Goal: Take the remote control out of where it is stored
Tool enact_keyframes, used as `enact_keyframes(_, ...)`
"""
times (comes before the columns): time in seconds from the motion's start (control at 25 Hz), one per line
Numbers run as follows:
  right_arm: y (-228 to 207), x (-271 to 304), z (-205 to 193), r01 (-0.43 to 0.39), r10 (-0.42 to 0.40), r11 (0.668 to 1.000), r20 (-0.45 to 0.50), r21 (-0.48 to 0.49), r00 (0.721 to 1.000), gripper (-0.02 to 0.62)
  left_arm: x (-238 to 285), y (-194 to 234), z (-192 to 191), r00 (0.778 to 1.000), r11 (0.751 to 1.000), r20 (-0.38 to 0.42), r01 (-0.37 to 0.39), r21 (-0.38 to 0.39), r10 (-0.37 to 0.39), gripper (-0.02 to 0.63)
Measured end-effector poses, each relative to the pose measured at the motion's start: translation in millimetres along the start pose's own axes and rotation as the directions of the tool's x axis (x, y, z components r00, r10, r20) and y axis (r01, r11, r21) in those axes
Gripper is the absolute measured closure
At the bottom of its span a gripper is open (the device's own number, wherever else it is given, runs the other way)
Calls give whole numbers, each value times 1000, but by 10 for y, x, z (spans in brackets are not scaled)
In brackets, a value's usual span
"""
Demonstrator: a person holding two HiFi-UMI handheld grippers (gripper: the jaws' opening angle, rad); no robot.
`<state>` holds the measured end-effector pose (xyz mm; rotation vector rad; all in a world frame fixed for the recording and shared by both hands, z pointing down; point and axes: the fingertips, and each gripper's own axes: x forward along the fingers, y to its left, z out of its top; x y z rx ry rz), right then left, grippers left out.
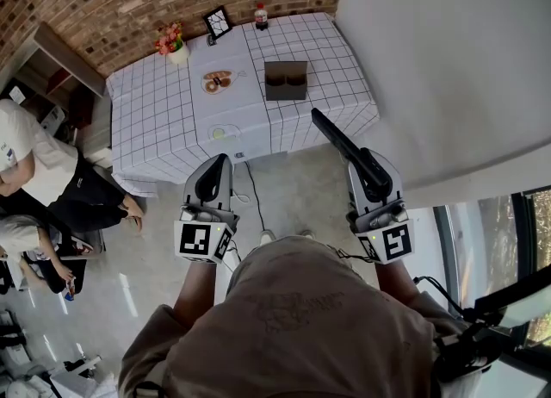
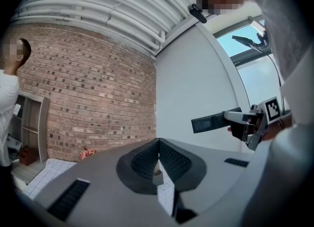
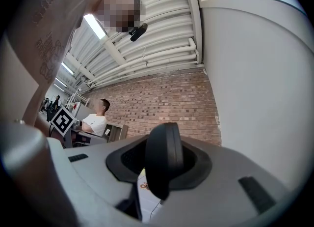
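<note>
Holding the remote control (image 1: 341,144) by its near end, your right hand-held gripper (image 1: 370,179) has its jaws closed narrowly on the black body. The long front sticks out ahead, tilted a little upward and well apart from the worktop (image 1: 151,125). You probably grip it at one end because only that end would stand proud of the brown holder (image 1: 286,80). That holder sits on the worktop's middle strip, and nothing shows sticking out of it.

Your left hand-held gripper (image 1: 215,171) carries nothing. Its jaws meet tip to tip and it points level beside the right one, likely idle so as not to get in the way. The remote control is therefore out of storage, in the air between you and the worktop.

Counting the task's things, you have one remote control, one brown holder and two hand-held grippers. On the worktop there are also:
- one plate (image 1: 217,82) of food
- one small dish (image 1: 225,133)
- one bunch of flowers (image 1: 170,40)
- one picture frame (image 1: 217,21)
- one bottle (image 1: 261,15)
</note>
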<state>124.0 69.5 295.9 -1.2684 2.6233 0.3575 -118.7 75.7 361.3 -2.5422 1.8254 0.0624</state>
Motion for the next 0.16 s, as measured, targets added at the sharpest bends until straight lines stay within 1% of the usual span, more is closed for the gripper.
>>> enact_keyframes(0.16, -12, 8, 1, 0, 0, 1000, -4, 0, 1000, 479, 13, -4, 21, 1000, 1000, 5, -4, -12, 4, 595)
